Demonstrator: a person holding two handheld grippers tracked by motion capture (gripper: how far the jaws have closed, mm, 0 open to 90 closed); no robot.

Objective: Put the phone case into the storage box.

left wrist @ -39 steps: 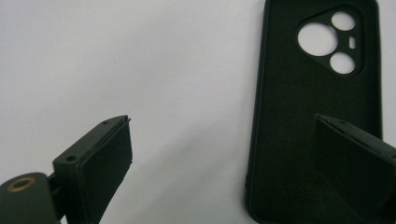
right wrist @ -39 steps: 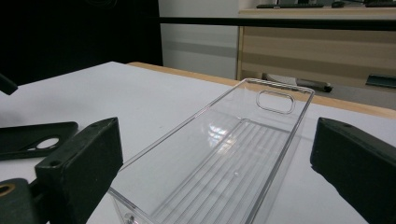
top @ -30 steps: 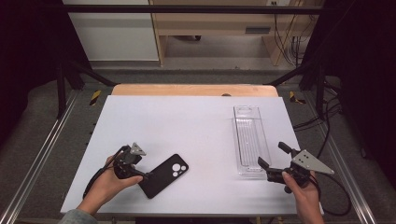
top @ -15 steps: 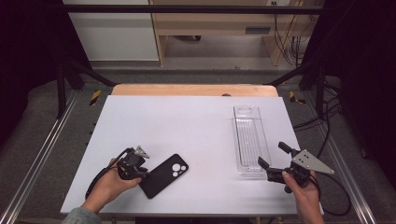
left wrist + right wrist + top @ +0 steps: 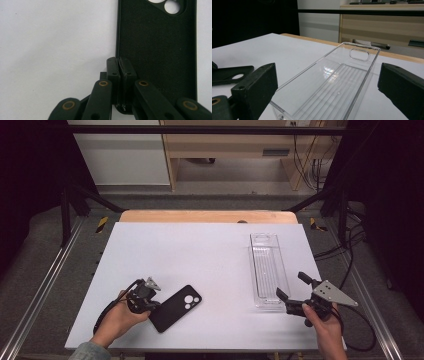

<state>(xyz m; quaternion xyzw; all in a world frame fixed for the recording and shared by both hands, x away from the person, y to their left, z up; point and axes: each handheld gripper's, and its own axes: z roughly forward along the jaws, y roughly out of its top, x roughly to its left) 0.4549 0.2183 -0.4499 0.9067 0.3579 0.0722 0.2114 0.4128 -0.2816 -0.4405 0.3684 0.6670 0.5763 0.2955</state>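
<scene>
Since the earlier frames: left hand (image 5: pixel 117 317) and left gripper (image 5: pixel 145 296) have slid slightly toward 5 o'clock, closing in on the near end of the phone case (image 5: pixel 176 308). Case, clear tray (image 5: pixel 267 270) and right gripper (image 5: pixel 292 292) unchanged in place.

Left gripper: in the left gripper view its jaws are pressed together, pinching the case's thin side wall (image 5: pixel 117 50) near the case's lower corner. One jaw sits inside the case, the other outside on the white table (image 5: pixel 50 37).

Phone case: black, lying flat, open side up, at the table's 7 o'clock region, near the front edge. Long axis runs from 7 to 1 o'clock in the high view; camera cut-out end (image 5: pixel 189 299) points to 1 o'clock, away from the person.

Right gripper: jaws spread wide, nothing between the pads. It hovers just off the near short end of the clear tray, at about 5 o'clock on the table (image 5: pixel 200 250). In the right gripper view the tray (image 5: pixel 332 87) runs away between the two jaws, its handle slot (image 5: pixel 359 54) at the far end.

Tray: long axis runs 6 to 12 o'clock, along the table's right side, well apart from the case.
</scene>
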